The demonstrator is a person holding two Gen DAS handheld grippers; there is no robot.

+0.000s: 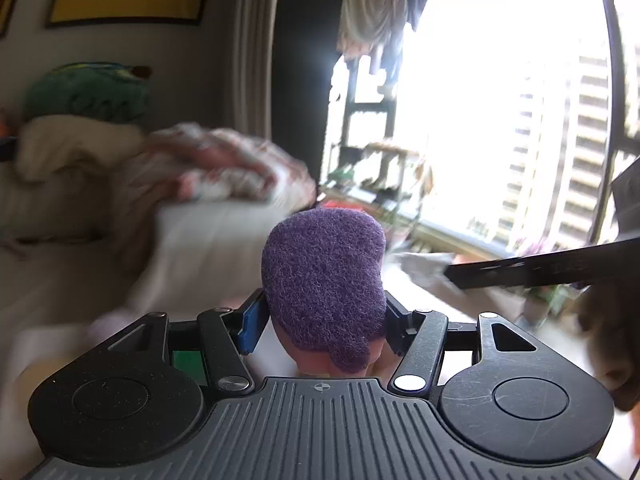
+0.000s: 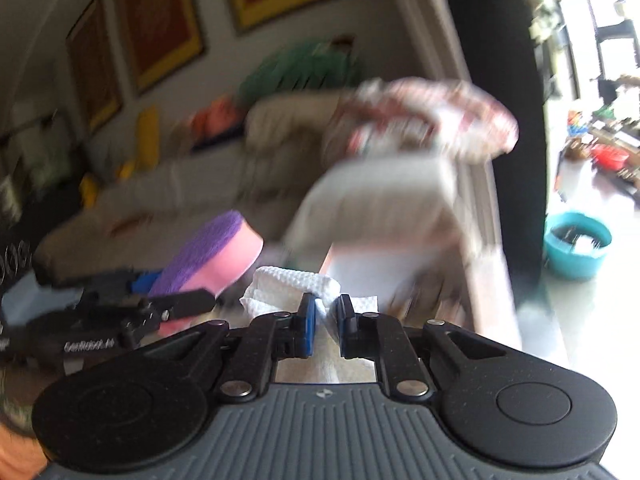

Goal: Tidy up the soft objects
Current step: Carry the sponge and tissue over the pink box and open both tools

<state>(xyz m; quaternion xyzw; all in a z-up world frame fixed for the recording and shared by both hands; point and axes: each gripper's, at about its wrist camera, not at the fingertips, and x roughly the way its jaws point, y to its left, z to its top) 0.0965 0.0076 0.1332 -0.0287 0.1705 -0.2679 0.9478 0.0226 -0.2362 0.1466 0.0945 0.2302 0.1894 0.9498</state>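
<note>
The left gripper [image 1: 324, 320] is holding a sponge [image 1: 324, 276] between its jaws, which are standing about half open with one pad on each side of it; the sponge's purple scouring face is turned toward the left wrist camera, and its pink foam body is showing below that face. In the right wrist view the same sponge [image 2: 208, 260] is appearing side-on, purple layer on top and pink foam beneath, with the left gripper [image 2: 176, 300] clamping it from the left of the picture.

The right gripper [image 2: 326, 312] is nearly closed, its blue-padded finger [image 2: 308, 328] and black finger pinching a white paper towel [image 2: 288, 288] whose crumpled, embossed bulk is bunching up just ahead of the fingertips, beside the sponge. In the left wrist view a dark finger of the right gripper [image 1: 540, 266] is reaching in from the right edge.

Both grippers are hanging in the air over a pale surface that is too blurred to name. Beyond them a beige sofa [image 2: 192, 196] is carrying a patterned red-and-white cloth [image 2: 432, 120], a pale cushion [image 1: 76, 148] and a green item [image 1: 88, 94] on top of it. Yellow-framed pictures [image 2: 160, 20] are hanging on the wall, a bright window [image 1: 500, 112] is glaring to the right, and a teal tub [image 2: 578, 246] is sitting on the floor near it
</note>
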